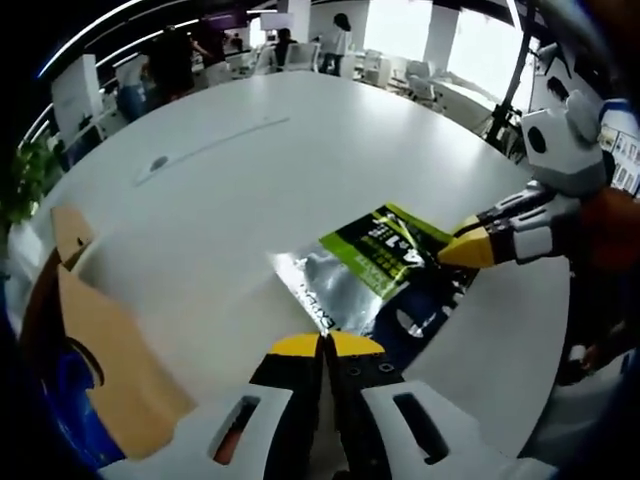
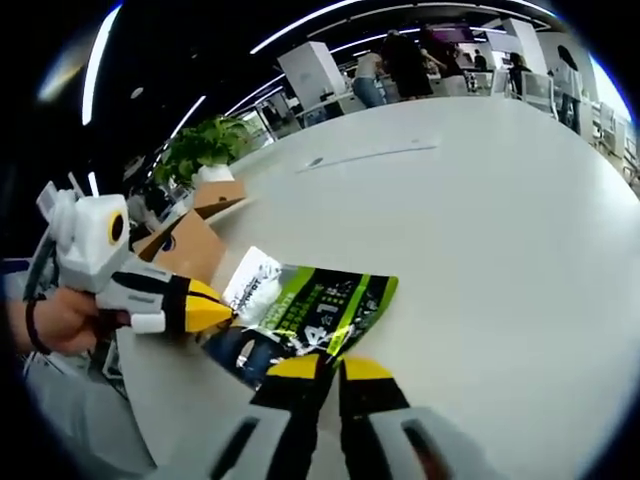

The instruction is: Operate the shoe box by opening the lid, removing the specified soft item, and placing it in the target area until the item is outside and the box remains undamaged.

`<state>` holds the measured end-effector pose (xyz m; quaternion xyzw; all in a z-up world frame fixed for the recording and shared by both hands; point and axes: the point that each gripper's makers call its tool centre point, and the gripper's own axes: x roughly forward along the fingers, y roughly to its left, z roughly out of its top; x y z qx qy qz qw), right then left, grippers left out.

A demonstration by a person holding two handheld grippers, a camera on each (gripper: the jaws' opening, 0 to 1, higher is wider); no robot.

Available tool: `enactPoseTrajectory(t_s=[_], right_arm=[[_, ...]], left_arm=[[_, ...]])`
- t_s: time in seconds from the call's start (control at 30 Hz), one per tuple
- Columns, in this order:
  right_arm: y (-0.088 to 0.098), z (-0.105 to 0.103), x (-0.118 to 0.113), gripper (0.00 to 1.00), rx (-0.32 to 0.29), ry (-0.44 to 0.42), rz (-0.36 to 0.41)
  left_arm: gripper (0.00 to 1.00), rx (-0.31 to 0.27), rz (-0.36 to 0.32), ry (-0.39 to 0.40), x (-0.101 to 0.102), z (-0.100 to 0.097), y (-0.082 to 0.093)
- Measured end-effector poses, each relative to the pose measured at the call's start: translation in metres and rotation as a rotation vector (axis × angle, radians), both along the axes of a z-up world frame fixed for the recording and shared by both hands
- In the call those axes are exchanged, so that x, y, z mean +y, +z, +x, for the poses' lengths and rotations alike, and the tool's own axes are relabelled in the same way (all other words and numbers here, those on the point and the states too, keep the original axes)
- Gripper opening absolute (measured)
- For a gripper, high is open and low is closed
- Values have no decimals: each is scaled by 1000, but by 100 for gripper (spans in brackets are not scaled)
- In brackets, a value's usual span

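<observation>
A soft packet point(image 1: 385, 255), printed green and black with a silver end and a dark blue part, hangs stretched low over the white table point(image 1: 260, 200) between both grippers. My left gripper point(image 1: 325, 345) is shut on its silver near edge. My right gripper point(image 1: 468, 247) comes in from the right, shut on the green far edge. In the right gripper view the packet point(image 2: 320, 305) runs from my right gripper point(image 2: 330, 368), shut on its edge, to the left gripper point(image 2: 210, 308) at its white corner. The brown cardboard shoe box point(image 1: 110, 370) stands open on the left, its flap point(image 1: 70, 230) raised.
The shoe box point(image 2: 185, 245) sits near the table's edge beside a potted plant point(image 2: 205, 145). A long slot point(image 1: 215, 145) runs across the table's far half. People, chairs and desks stand beyond the far edge. A hand point(image 2: 60, 320) holds the left gripper.
</observation>
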<state>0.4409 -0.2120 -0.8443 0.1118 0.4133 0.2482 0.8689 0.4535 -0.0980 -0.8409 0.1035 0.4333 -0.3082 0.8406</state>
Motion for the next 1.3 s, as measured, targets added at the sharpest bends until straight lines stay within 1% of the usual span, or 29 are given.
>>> enactPoseTrajectory(t_s=[0.3,0.53,0.67,0.93,1.1,1.3], right_arm=[[-1,12,-3,1,-1,-6,3],[-2,18,0,1,-3,2,3],[-3,22,0,2,-3,3,1],[1,18,5,3,-2,4,-3],[1,15,6,6,4,11,-22],[6,13,6,11,-6,16,-42]], left_arm=[[0,-1,17,23,-1,8,-7],[0,-22,53,38,1,8,-3],[0,-14,54,50,3,10,-4],[1,-10,61,58,5,12,-3],[4,-30,100,43,6,12,-4],[7,-30,118,49,9,13,-3]])
